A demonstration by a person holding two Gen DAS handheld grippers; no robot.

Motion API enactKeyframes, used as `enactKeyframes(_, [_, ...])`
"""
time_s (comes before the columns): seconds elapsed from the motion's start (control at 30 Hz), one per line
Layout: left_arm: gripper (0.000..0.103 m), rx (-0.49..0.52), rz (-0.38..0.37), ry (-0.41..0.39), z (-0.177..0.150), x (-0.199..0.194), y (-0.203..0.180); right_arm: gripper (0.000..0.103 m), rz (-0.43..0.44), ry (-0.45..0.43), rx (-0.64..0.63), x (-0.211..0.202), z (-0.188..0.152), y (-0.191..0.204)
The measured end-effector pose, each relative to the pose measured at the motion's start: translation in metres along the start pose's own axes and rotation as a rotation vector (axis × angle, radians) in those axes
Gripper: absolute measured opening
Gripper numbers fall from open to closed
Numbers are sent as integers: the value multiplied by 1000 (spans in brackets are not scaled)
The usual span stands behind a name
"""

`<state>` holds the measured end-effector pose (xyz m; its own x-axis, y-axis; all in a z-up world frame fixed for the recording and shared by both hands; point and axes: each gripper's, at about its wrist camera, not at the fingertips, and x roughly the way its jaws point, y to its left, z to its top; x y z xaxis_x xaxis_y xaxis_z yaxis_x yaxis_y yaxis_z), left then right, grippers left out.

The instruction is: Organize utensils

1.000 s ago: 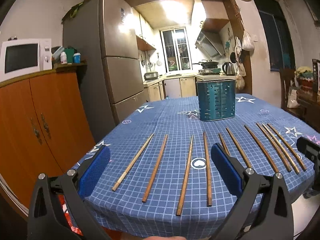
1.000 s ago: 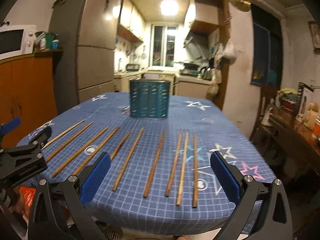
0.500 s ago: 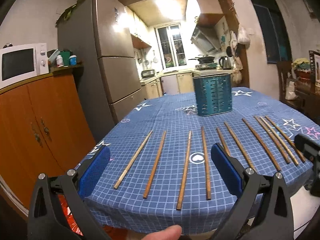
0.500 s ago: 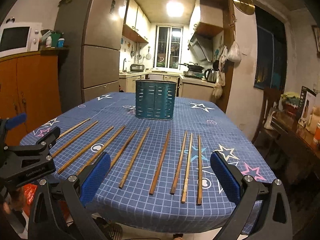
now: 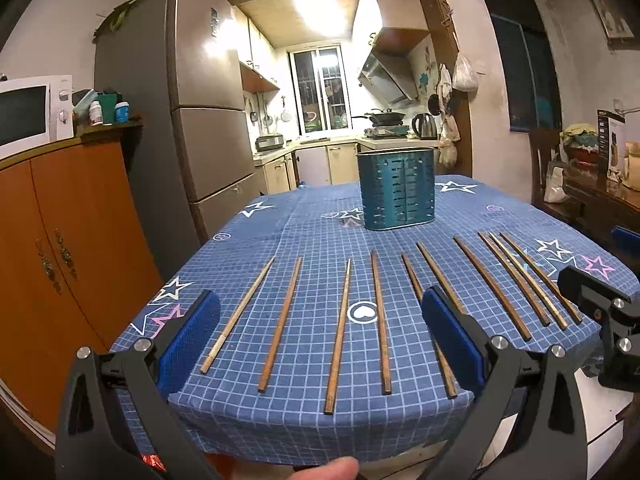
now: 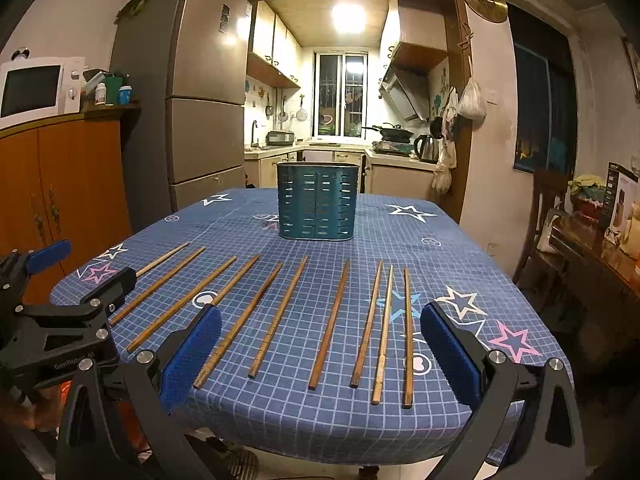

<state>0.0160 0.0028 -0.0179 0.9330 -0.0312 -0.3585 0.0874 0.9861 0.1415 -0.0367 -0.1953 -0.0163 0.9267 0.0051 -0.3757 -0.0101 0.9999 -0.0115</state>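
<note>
Several wooden chopsticks (image 5: 339,336) (image 6: 330,324) lie side by side in a row across the near half of a table covered by a blue checked cloth (image 5: 320,236) (image 6: 400,240). Behind them, mid-table, stands a teal perforated utensil holder (image 5: 395,189) (image 6: 317,202), upright. My left gripper (image 5: 320,336) hangs open just before the table's near edge, over the left part of the row, holding nothing. My right gripper (image 6: 320,344) is open too, at the near edge over the right part of the row. Each gripper shows at the edge of the other's view.
An orange wooden cabinet (image 5: 60,248) with a microwave (image 5: 32,114) stands left of the table, a grey fridge (image 5: 200,120) behind it. A dark chair (image 6: 548,208) and a cluttered side table (image 6: 600,240) are on the right. A fingertip (image 5: 336,470) shows at the bottom edge.
Both grippers have risen a little and drawn slightly nearer the table; the chopsticks and holder lie as before. Both stay open.
</note>
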Motion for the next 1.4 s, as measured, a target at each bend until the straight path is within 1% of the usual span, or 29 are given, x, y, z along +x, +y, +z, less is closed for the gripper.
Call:
enactKeyframes(0.33, [97, 16, -4, 39, 0, 4, -5, 100, 0, -6, 0, 0, 0, 1])
enactKeyframes(0.87, [97, 30, -18, 62, 0, 5, -7, 100, -10, -22, -5, -6, 1, 1])
enactKeyframes(0.93, [97, 32, -17, 65, 1, 7, 2, 100, -31, -31, -14, -8, 4, -1])
enactKeyframes(1.0, [97, -5, -20, 69, 0, 11, 23, 100, -52, -43, -14, -11, 6, -7])
enactKeyframes(1.07, [97, -44, -49, 105, -5, 17, 48, 100, -74, -51, 3, -13, 8, -18])
enactKeyframes(1.17, [97, -107, -49, 154, -21, 23, 89, 100, -92, -26, 45, -10, 6, -38])
enactKeyframes(1.23, [97, -101, -21, 164, -31, 25, 107, 100, -104, 3, 65, -6, 1, -50])
enactKeyframes(1.33, [97, -60, -16, 181, -40, 28, 121, 100, -95, 60, 87, 1, -10, -66])
enactKeyframes(1.37, [94, -46, -16, 184, -41, 30, 123, 99, -87, 78, 82, 4, -13, -68])
enactKeyframes(1.4, [92, -33, -14, 189, -42, 34, 125, 95, -85, 87, 76, 5, -17, -69])
